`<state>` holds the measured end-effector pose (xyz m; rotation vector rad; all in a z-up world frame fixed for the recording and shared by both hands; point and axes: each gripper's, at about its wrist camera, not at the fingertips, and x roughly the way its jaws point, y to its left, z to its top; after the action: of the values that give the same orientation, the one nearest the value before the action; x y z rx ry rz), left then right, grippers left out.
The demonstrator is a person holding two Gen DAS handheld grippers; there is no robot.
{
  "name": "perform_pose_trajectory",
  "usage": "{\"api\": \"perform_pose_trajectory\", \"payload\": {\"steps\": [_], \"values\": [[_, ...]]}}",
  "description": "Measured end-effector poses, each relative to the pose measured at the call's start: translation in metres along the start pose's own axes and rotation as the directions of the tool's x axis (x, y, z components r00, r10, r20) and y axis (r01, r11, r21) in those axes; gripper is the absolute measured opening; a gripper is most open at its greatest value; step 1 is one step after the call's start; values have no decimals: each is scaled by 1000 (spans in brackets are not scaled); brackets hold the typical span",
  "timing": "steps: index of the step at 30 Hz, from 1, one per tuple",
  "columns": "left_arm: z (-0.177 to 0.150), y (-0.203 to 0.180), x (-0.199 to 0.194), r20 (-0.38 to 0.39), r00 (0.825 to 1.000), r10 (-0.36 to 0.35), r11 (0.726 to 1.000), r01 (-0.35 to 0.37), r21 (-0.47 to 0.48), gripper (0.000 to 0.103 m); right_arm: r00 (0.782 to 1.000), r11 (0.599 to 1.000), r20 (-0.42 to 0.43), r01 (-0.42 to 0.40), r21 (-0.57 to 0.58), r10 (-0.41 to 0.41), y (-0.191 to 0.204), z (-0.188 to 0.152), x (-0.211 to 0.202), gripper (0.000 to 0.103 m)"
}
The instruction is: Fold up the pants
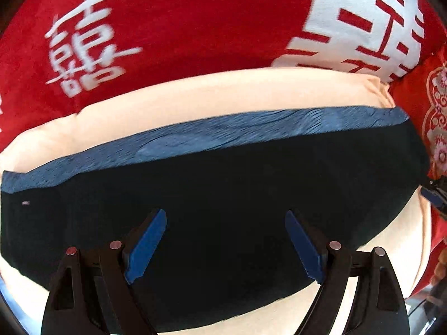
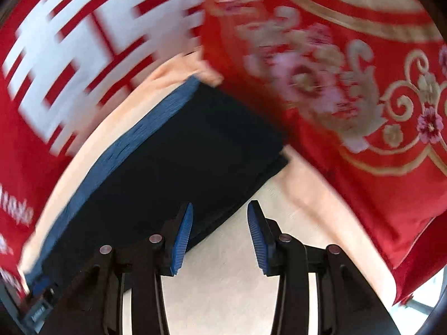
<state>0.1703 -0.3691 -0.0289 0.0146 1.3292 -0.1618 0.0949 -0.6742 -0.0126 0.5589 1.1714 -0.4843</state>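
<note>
The dark folded pants (image 1: 223, 181) lie flat on a cream sheet (image 1: 195, 97), with a blue band (image 1: 195, 136) along their far edge. My left gripper (image 1: 225, 247) hovers over them, open wide, with nothing pinched between the blue pads (image 1: 145, 245). At the right edge of that view a blue fingertip of the right gripper (image 1: 435, 196) shows by the pants' end. In the right wrist view the pants (image 2: 195, 153) run off to the left. My right gripper (image 2: 220, 240) stands partly open above their near corner and the sheet (image 2: 237, 279), gripping nothing.
A red blanket with large white characters (image 1: 167, 28) lies beyond the sheet. A red embroidered cushion with gold and pink flowers (image 2: 349, 97) overlaps the pants' right end. The right wrist view is blurred by motion.
</note>
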Motion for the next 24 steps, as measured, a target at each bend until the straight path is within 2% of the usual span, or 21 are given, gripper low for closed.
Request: {"api": "perform_pose_trajectory", "payload": {"steps": [2, 3, 5, 6, 9, 12, 13, 15, 18, 24], "values": [[7, -13, 8, 4, 1000, -10, 1000, 10, 7, 88, 1000, 999, 4, -17, 30, 17, -9, 10, 7, 44], [9, -21, 12, 3, 1000, -10, 1000, 10, 16, 88, 999, 998, -7, -35, 43, 35, -12, 15, 12, 36], [10, -37, 20, -11, 1000, -6, 999, 6, 36, 88, 997, 997, -27, -70, 43, 71, -13, 22, 16, 11], [10, -43, 24, -18, 1000, -3, 999, 4, 43, 88, 997, 997, -27, -74, 23, 74, -11, 25, 12, 9], [7, -52, 32, -31, 999, 19, 998, -17, 54, 88, 997, 995, -4, -80, -55, 80, -6, 25, -1, 9], [6, -55, 34, -21, 999, 26, 998, -25, 65, 88, 998, 996, -49, -52, -69, 49, -16, 17, 9, 10], [6, -56, 34, -22, 999, 30, 997, -28, 70, 88, 997, 996, -63, -47, -70, 42, -20, 16, 17, 15], [7, -58, 38, -26, 999, 35, 997, -33, 73, 88, 998, 995, -51, -50, -81, 46, -18, 14, 16, 17], [9, -61, 40, -30, 999, 40, 997, -38, 69, 88, 999, 994, -54, -14, -107, 8, -14, 11, 10, 30], [9, -63, 40, -37, 998, 53, 997, -51, 59, 89, 995, 997, -97, -33, -66, 27, -26, -15, -14, 30]]}}
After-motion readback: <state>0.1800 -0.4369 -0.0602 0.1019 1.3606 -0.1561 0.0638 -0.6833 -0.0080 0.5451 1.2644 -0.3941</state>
